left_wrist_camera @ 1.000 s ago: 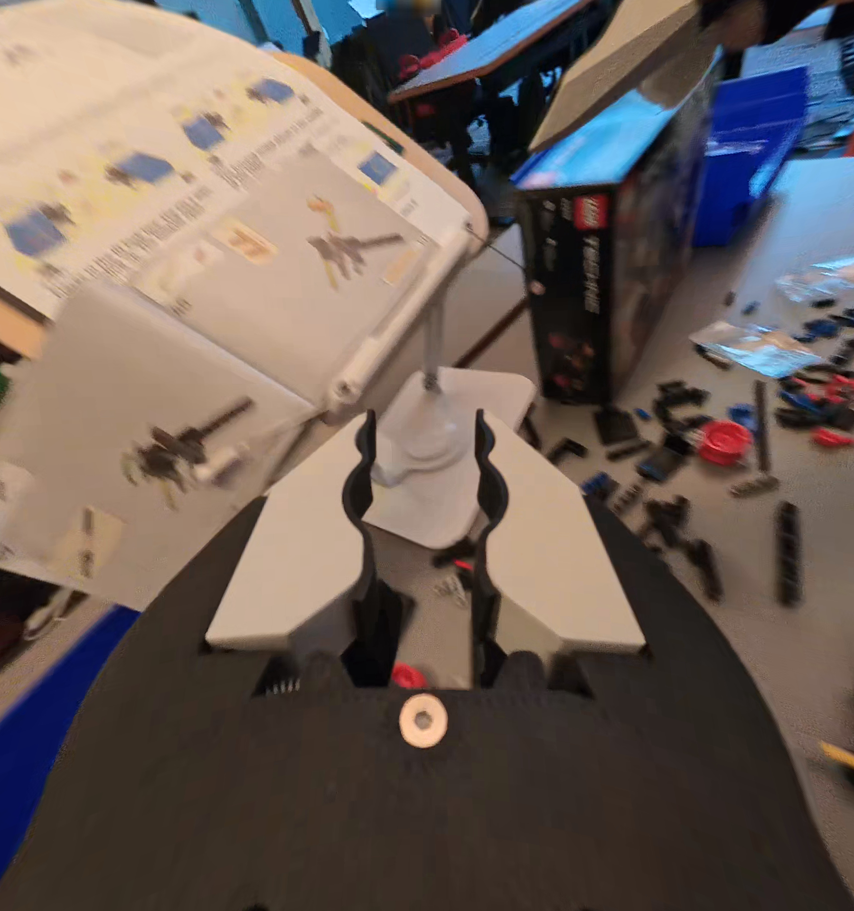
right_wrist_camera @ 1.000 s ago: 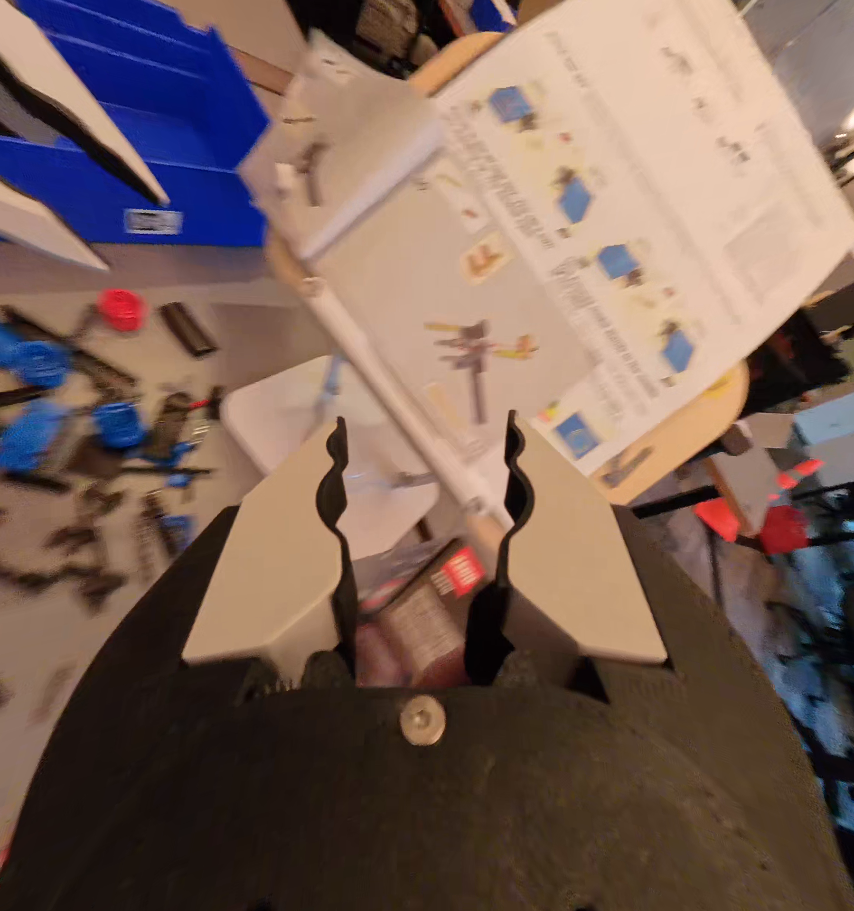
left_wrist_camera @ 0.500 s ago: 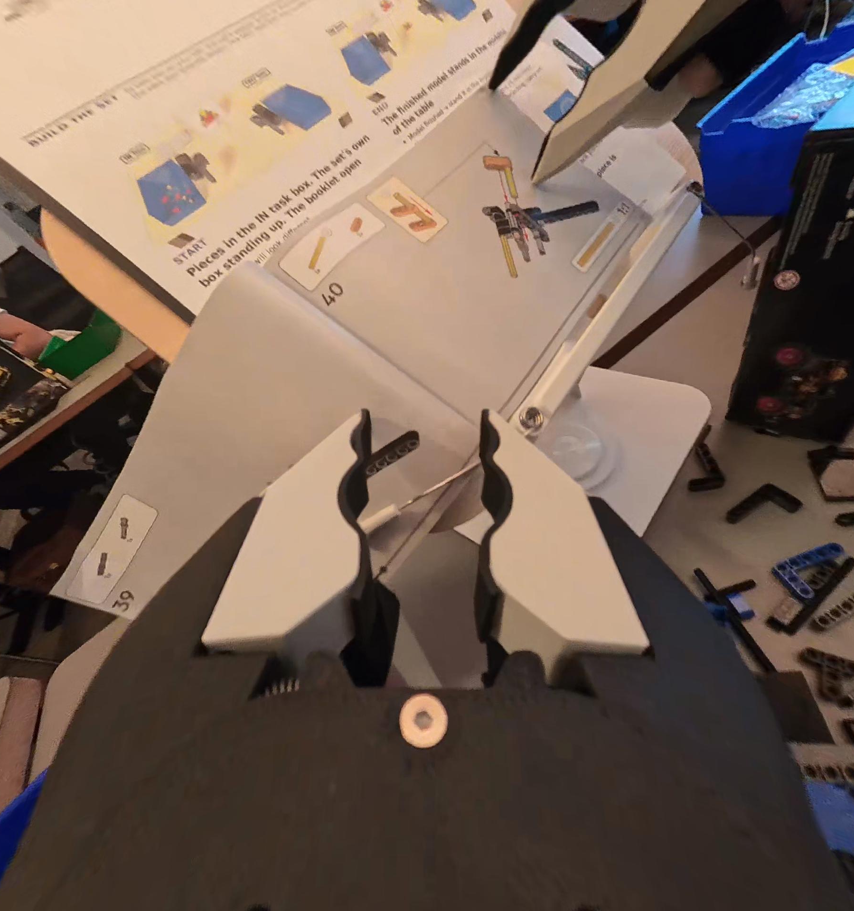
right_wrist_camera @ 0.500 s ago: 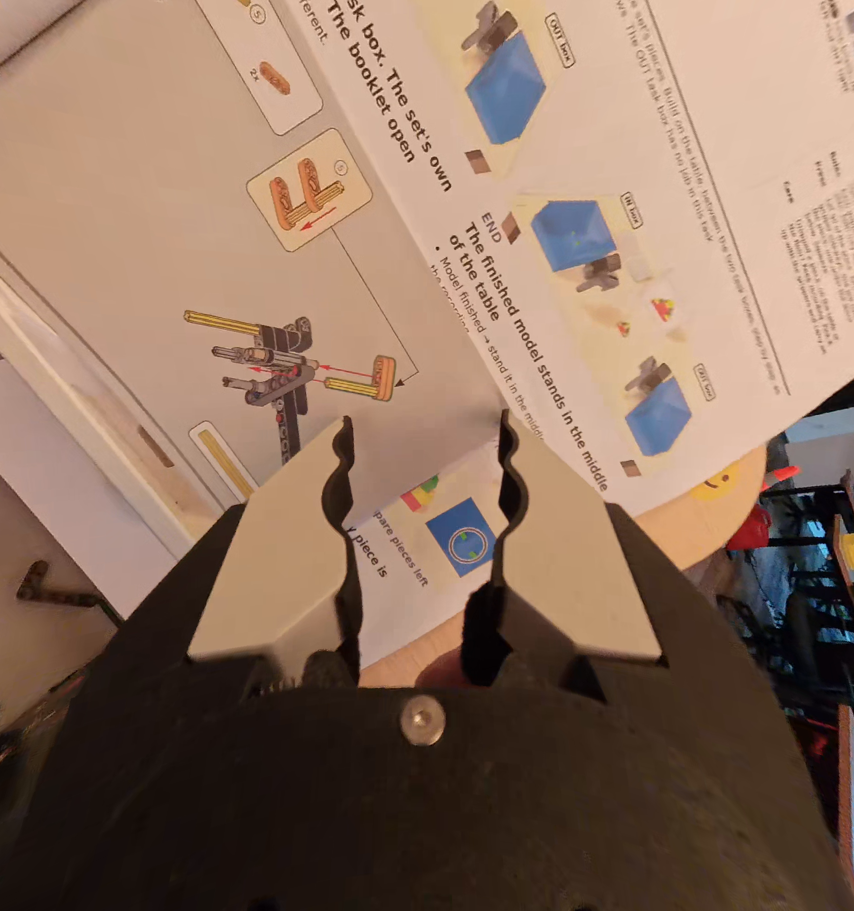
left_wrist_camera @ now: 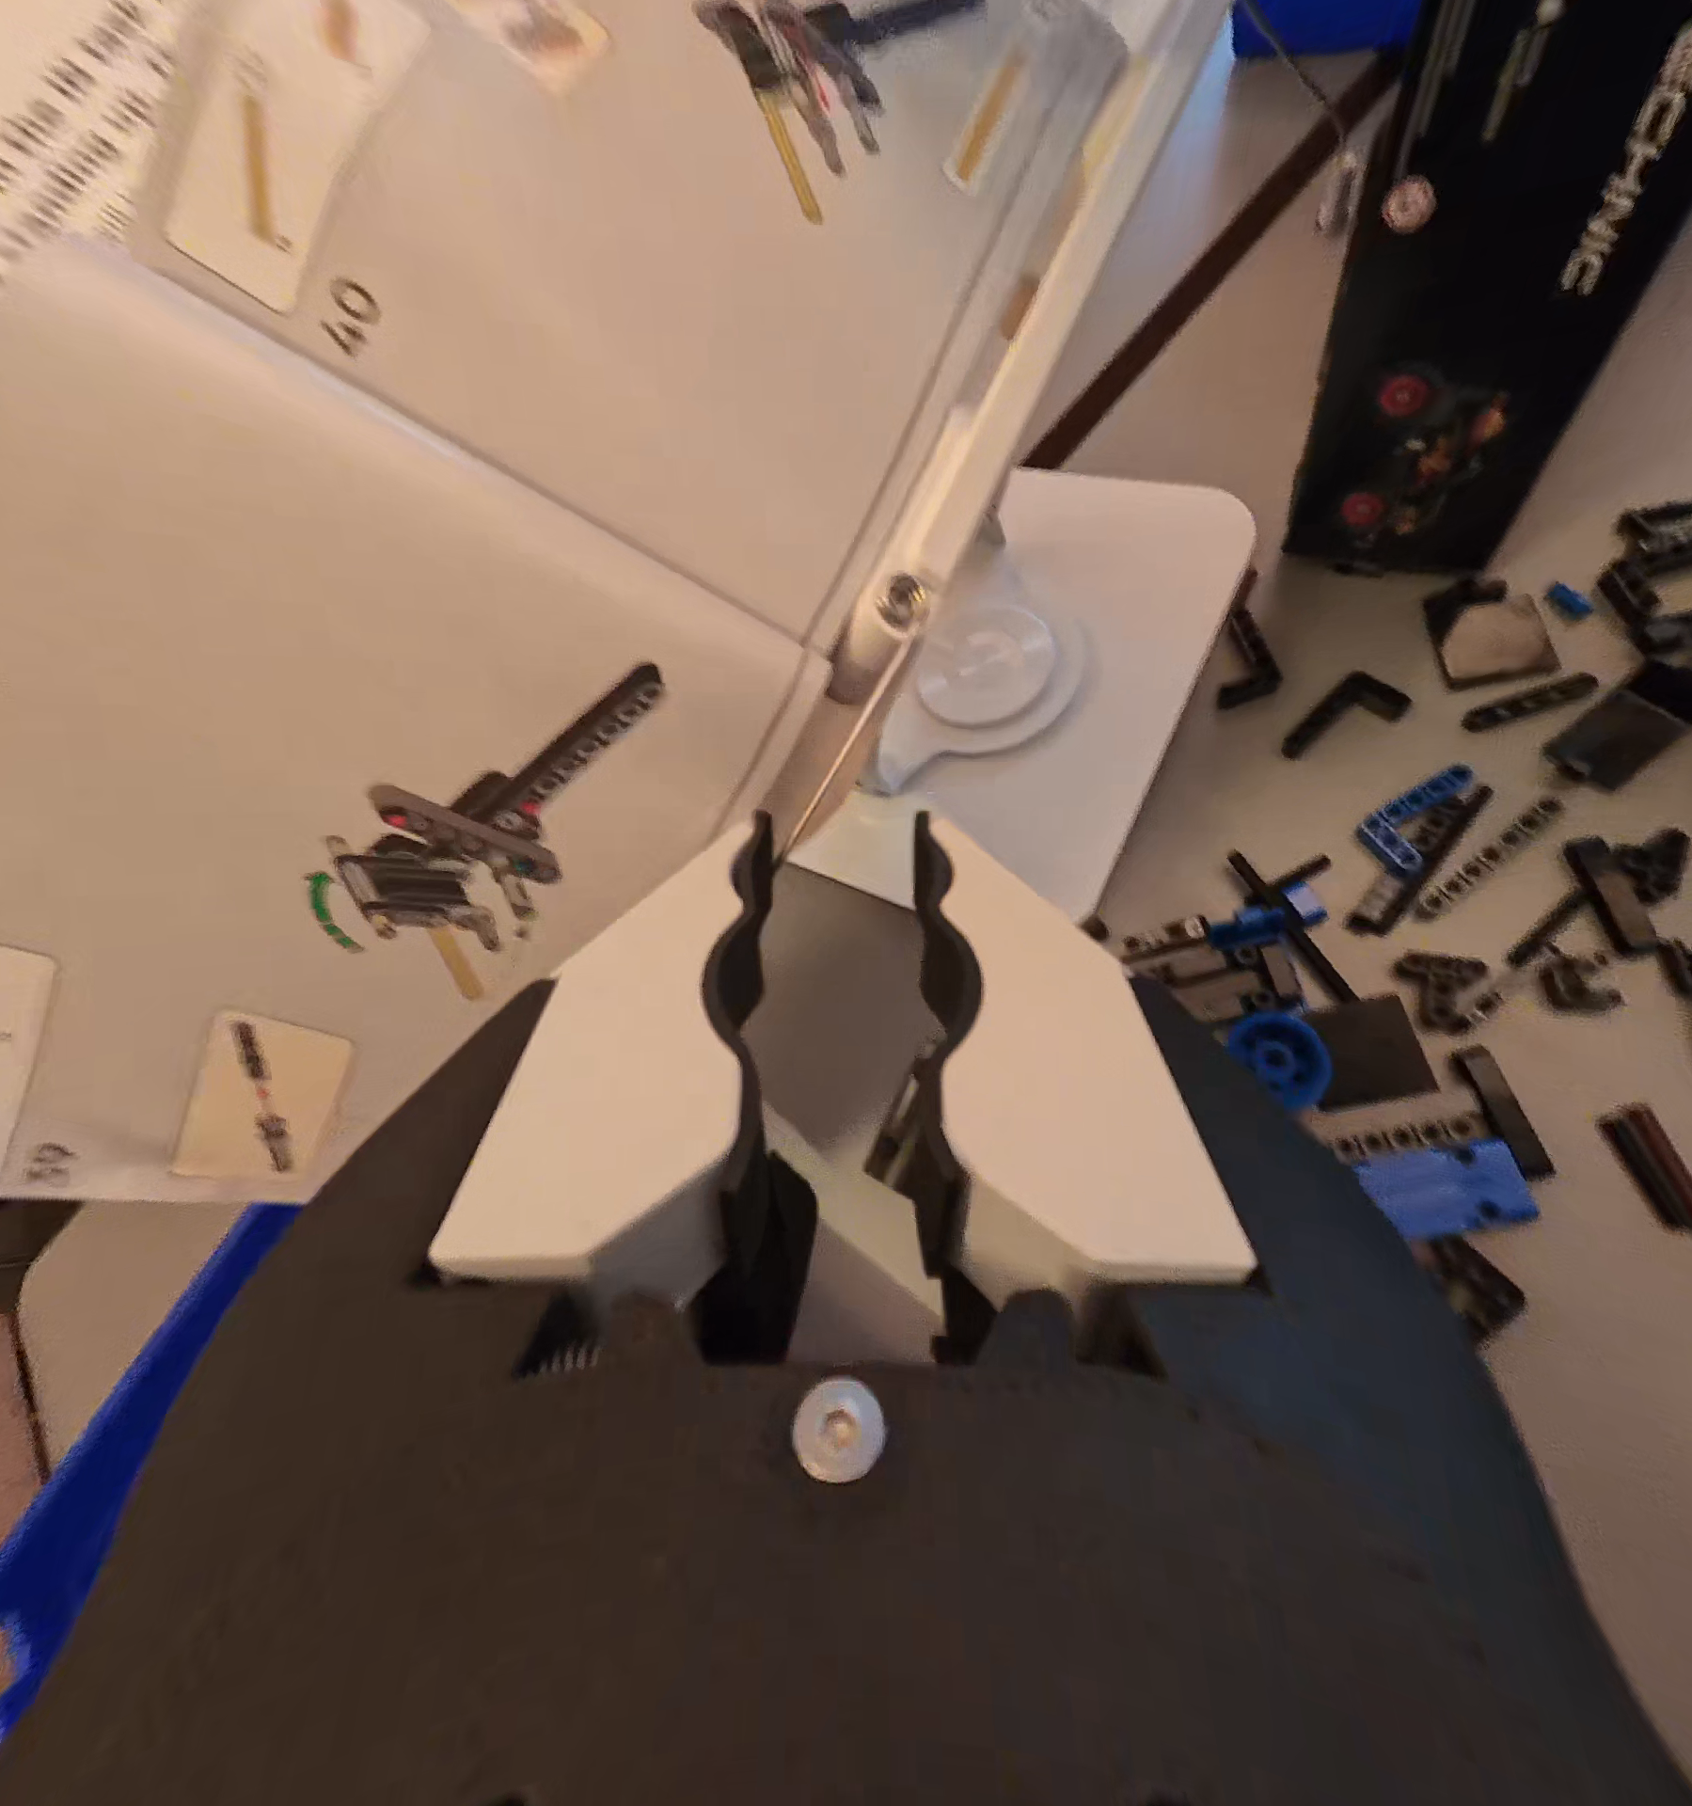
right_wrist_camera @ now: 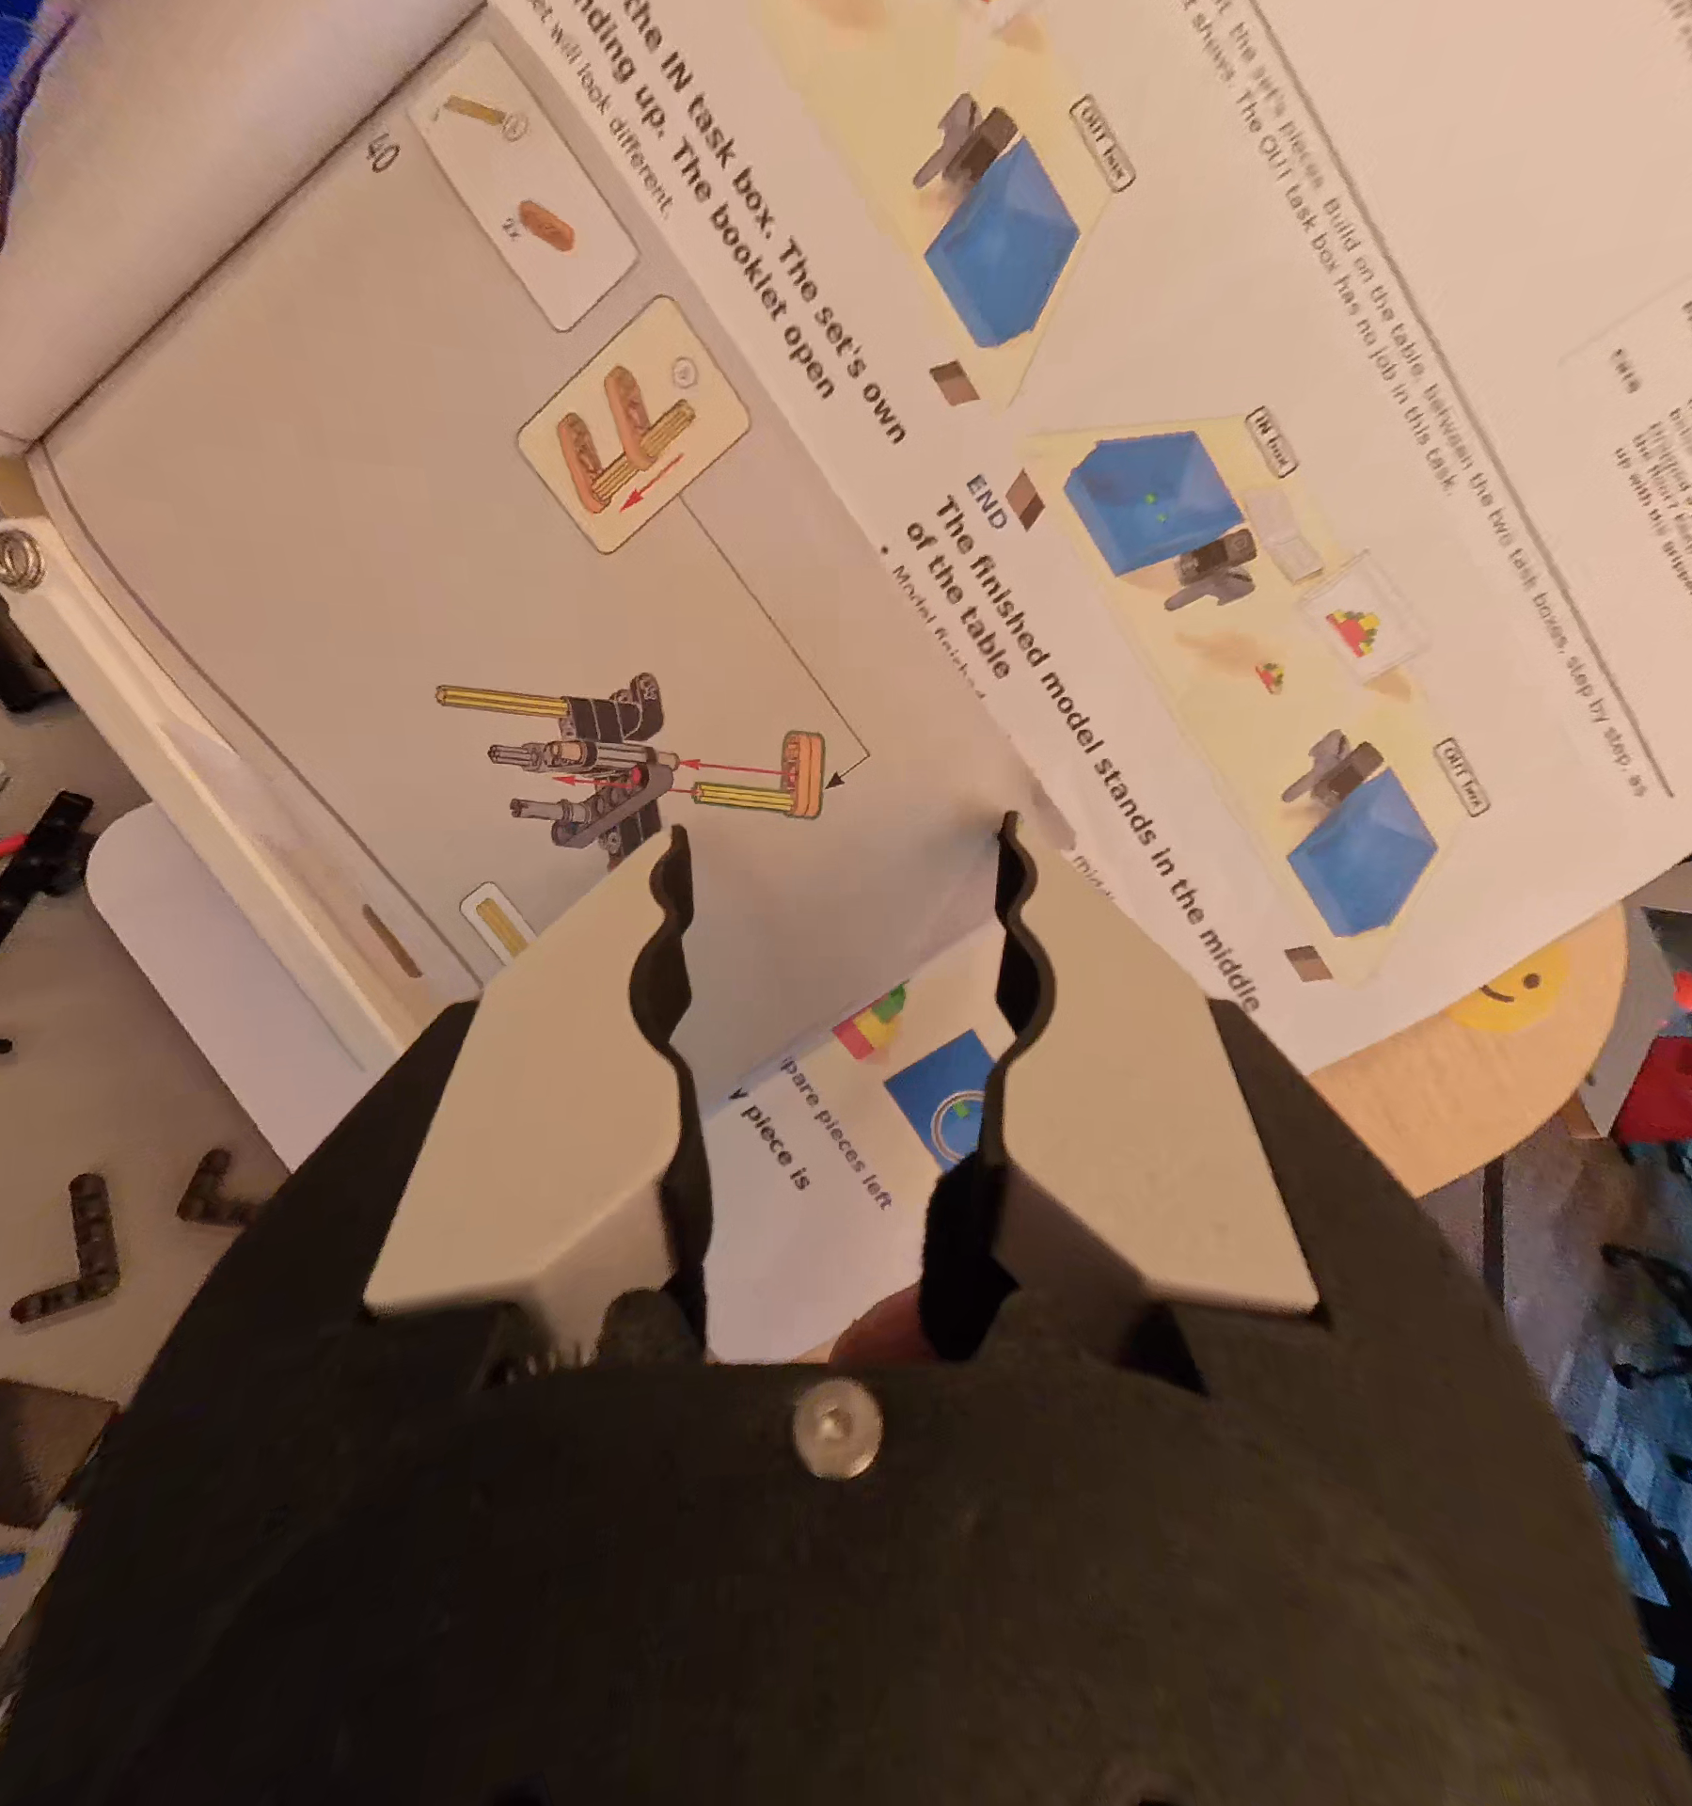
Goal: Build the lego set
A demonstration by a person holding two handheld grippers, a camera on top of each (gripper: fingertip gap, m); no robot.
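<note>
The left tool point(left_wrist_camera: 840, 850) is open, with a clear gap between its two fingers, and it holds nothing. It hangs just in front of the instruction booklet point(left_wrist_camera: 490, 410), which lies open on a white stand point(left_wrist_camera: 1096, 625). The tip of the tool's left finger is close to the lower edge of a page, but the picture is too blurry to tell if they touch.

The right tool point(right_wrist_camera: 840, 836) is open too, a bit wider, and it is empty. It points at the same booklet point(right_wrist_camera: 353, 586). A big white paper sheet point(right_wrist_camera: 1213, 293) with blue box pictures lies behind the booklet.

The lego pieces point(left_wrist_camera: 1467, 938), mostly black and blue, lie spread out on the bench point(left_wrist_camera: 1604, 1466) to the right of the stand. A tall black lego box point(left_wrist_camera: 1506, 293) stands behind them. A few more black pieces point(right_wrist_camera: 79, 1261) lie on the bench to the left in the right wrist view.
</note>
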